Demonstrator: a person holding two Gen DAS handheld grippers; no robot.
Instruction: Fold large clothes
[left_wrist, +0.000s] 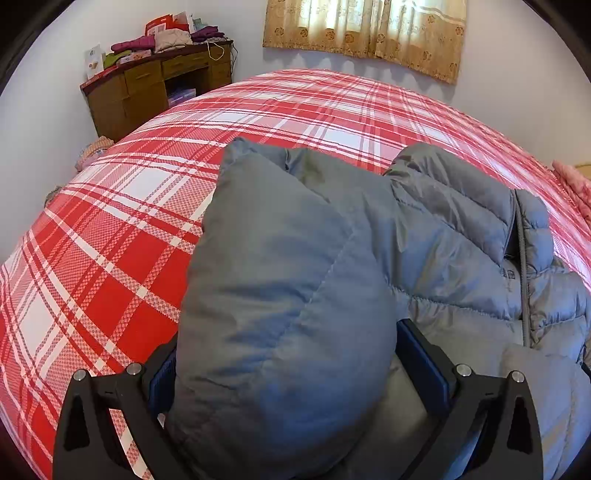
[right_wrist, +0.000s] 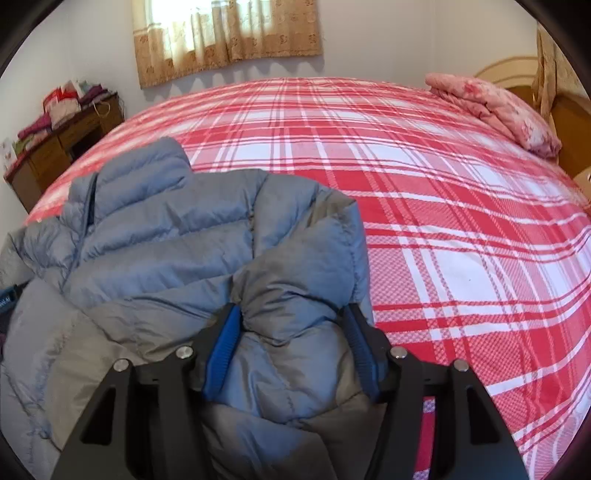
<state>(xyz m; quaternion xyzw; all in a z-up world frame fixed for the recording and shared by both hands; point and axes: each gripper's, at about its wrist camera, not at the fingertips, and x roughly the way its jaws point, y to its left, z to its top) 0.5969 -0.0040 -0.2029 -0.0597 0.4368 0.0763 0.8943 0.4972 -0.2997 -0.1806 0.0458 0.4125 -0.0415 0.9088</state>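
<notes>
One puffy grey jacket (left_wrist: 461, 236) is lying on the bed (left_wrist: 122, 258), on a red and white checked sheet with a fine woven look to the squares. The jacket is that thin, slightly shiny quilted stuff – stitched into soft horizontal tubes across the body, with one dark zipper (left_wrist: 522, 280) running down the front. The right wrist view shows the same jacket (right_wrist: 155, 236) bunched up on the left side of the bed (right_wrist: 461, 240), collar end pointing toward the far wall.

Two claws, each with black arms and blue ribbed pads. The left gripper (left_wrist: 291, 373) has a big pillowy fold of the jacket, probably a sleeve, ballooning up between its fingers; the pads press into it from both sides, so it's clamped on the fabric. The right gripper (right_wrist: 295, 347) is pinching a smaller crumpled wad of the jacket, and the fabric puckers where the pads bite in.

Around the room – one brown wooden desk (left_wrist: 147, 88) stacked with folded clothes, one gold patterned curtain (left_wrist: 369, 33), and one folded pink floral blanket (right_wrist: 495, 107) at the far right corner of the bed.
</notes>
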